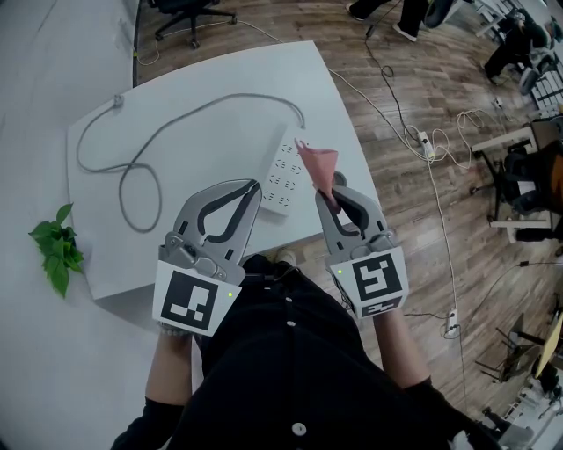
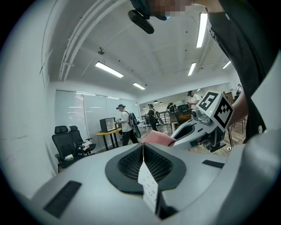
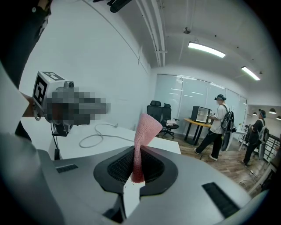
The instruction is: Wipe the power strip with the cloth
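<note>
A white power strip (image 1: 281,167) lies on the white table (image 1: 202,79), its grey cable (image 1: 158,132) looping off to the left. My right gripper (image 1: 326,194) hovers just right of the strip, shut on a pink cloth (image 1: 318,164) that sticks up past its tips. In the right gripper view the cloth (image 3: 145,127) stands pinched between the jaws of my right gripper (image 3: 136,154). My left gripper (image 1: 253,186) is shut and holds nothing, its tips above the strip's near end. The left gripper view shows the jaws of my left gripper (image 2: 143,151) meeting, with the strip (image 2: 148,186) below them.
The table's front edge runs just under both grippers, close to my body. A green plant (image 1: 57,250) sits off the table's left side. Cords and a second power strip (image 1: 425,143) trail over the wood floor at right. An office chair (image 1: 189,13) stands beyond the table.
</note>
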The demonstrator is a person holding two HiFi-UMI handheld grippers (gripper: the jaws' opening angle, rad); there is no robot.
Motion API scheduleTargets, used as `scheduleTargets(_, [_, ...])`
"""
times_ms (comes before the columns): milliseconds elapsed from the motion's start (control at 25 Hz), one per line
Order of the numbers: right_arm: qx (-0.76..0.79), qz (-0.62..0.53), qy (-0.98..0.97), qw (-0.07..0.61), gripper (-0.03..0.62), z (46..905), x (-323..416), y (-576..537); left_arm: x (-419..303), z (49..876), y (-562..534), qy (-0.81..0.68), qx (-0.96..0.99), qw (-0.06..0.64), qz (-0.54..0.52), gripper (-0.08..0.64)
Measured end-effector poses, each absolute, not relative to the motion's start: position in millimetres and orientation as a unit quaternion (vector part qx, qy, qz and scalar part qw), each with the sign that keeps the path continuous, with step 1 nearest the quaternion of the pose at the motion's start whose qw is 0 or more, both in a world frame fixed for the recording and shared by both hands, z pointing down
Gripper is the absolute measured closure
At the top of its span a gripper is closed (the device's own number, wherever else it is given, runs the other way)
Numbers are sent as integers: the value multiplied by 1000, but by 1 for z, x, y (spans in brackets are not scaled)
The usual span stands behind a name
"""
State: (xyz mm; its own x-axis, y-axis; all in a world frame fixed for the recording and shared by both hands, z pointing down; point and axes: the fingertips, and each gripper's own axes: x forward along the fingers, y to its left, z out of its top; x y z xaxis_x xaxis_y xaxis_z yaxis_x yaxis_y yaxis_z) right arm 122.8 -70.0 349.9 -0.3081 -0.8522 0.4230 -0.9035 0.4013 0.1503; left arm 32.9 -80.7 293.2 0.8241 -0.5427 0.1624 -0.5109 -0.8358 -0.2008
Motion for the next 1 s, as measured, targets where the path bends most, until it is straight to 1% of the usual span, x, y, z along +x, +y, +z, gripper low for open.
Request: scheduleTargets(1000, [539,61,-810,224,543,347,119,-70,36,290,-79,273,-953,74,-108,541])
